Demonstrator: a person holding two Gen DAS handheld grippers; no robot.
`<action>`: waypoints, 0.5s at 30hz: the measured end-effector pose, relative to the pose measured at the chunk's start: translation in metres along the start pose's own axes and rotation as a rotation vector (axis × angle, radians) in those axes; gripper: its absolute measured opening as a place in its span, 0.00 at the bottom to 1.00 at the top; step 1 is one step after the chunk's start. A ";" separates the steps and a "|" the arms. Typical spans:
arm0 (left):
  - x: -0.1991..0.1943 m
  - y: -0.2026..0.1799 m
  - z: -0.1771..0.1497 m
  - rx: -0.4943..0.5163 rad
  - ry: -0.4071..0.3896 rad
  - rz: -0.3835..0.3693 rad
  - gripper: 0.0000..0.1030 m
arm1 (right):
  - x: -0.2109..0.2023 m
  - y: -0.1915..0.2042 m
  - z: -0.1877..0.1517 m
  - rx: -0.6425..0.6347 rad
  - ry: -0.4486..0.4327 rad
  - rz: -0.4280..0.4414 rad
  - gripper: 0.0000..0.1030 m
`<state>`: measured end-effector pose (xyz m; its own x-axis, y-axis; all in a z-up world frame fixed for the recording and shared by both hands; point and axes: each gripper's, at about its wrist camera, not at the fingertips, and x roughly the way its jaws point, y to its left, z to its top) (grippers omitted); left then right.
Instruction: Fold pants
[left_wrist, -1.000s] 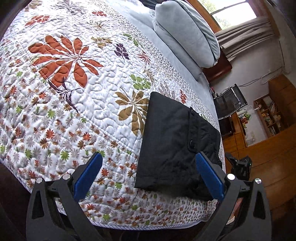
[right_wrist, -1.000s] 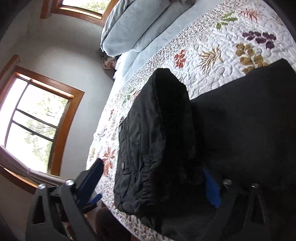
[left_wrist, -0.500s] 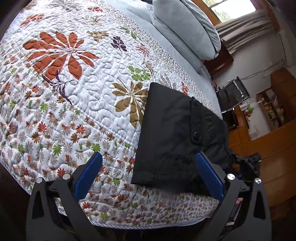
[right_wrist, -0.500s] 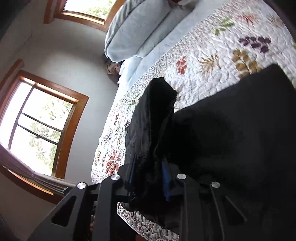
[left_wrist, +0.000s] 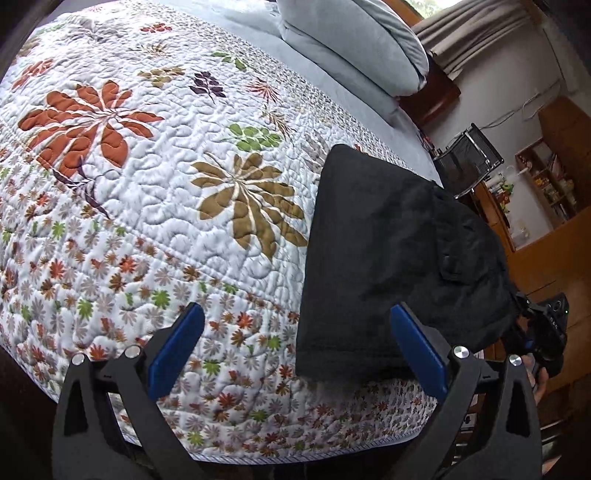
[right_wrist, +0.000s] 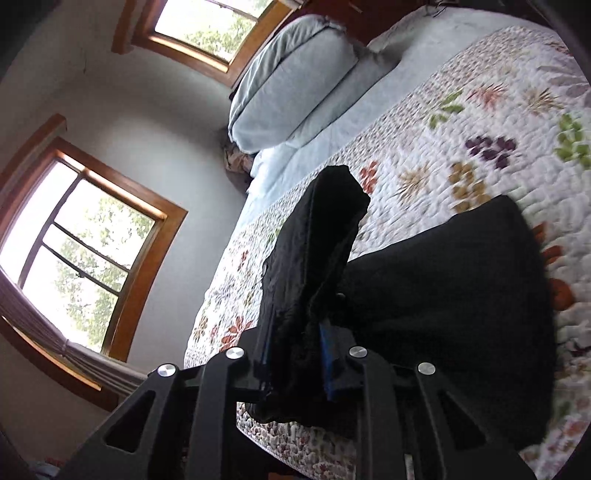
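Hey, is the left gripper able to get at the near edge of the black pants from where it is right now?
Probably yes. The left gripper is open and holds nothing, and the pants lie flat on the quilt just ahead, their near edge between its fingers. The right gripper pinches the far side.

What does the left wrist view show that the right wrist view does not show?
Only the left wrist view shows the left claw open and empty over the quilt, the large orange flower, a wooden bookshelf, and the right claw's black body beyond the pants' far edge. Only the right wrist view shows the right claw shut on a raised fold of the black pants, and two wooden-framed windows. Both show the pants, the floral quilt and the pale blue pillow.
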<state>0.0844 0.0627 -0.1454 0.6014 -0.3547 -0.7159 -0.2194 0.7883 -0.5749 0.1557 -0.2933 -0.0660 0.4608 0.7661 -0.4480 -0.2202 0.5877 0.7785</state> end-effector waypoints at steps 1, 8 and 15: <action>0.002 -0.003 -0.001 0.005 0.004 0.000 0.97 | -0.008 -0.005 0.000 0.010 -0.011 -0.008 0.21; 0.012 -0.021 -0.007 0.057 0.032 0.000 0.97 | -0.032 -0.043 -0.002 0.086 -0.040 -0.056 0.21; 0.015 -0.035 -0.009 0.114 0.034 0.025 0.97 | -0.036 -0.070 -0.006 0.123 -0.037 -0.072 0.21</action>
<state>0.0940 0.0255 -0.1399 0.5699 -0.3493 -0.7437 -0.1442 0.8485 -0.5091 0.1490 -0.3608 -0.1072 0.5036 0.7117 -0.4898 -0.0799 0.6029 0.7938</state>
